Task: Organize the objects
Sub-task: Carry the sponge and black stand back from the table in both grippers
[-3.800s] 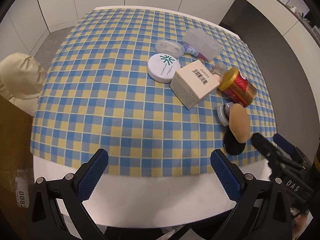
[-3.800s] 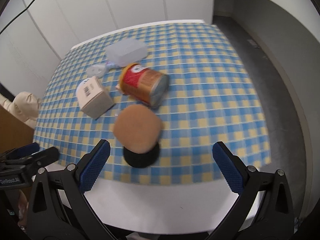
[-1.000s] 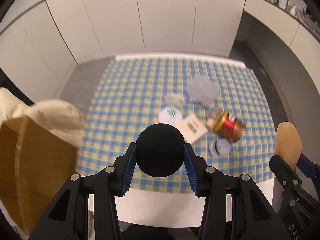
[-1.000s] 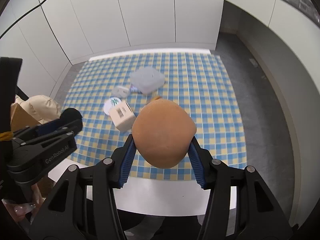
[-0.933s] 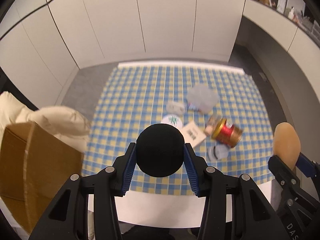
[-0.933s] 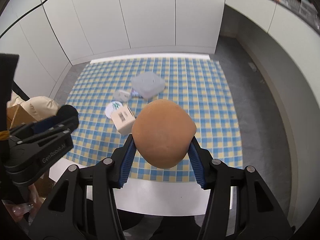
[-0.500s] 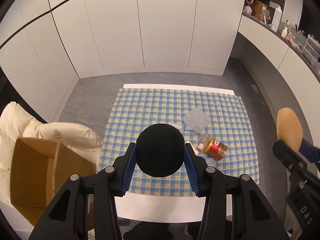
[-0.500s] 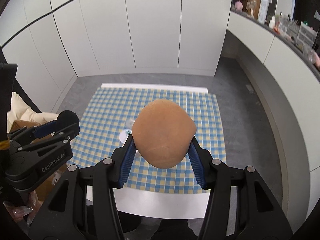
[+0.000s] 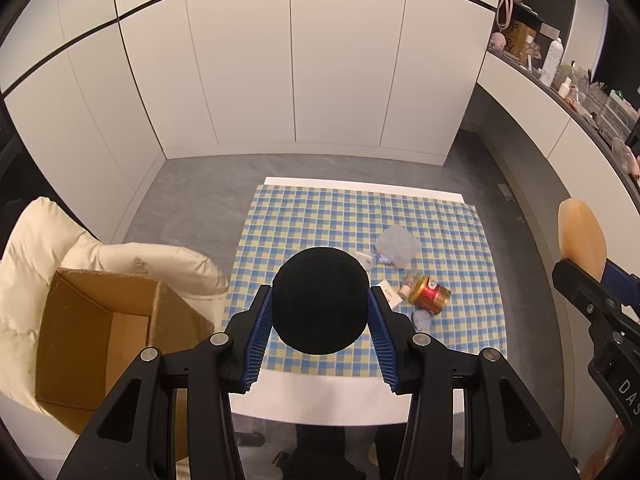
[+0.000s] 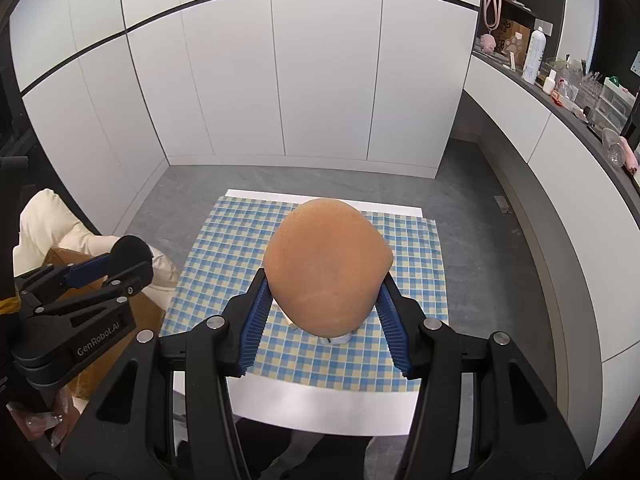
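The left gripper (image 9: 320, 316) pinches a round, matte black foam sponge (image 9: 320, 300) between its 2 ribbed blue pads (image 9: 258, 344), high above the blue-and-yellow checked tablecloth (image 9: 320, 224). The right gripper (image 10: 322, 312) clamps a smooth, tan egg-shaped sponge (image 10: 326, 264). A shiny red-and-gold can (image 9: 432, 293) lies on its side on the cloth.
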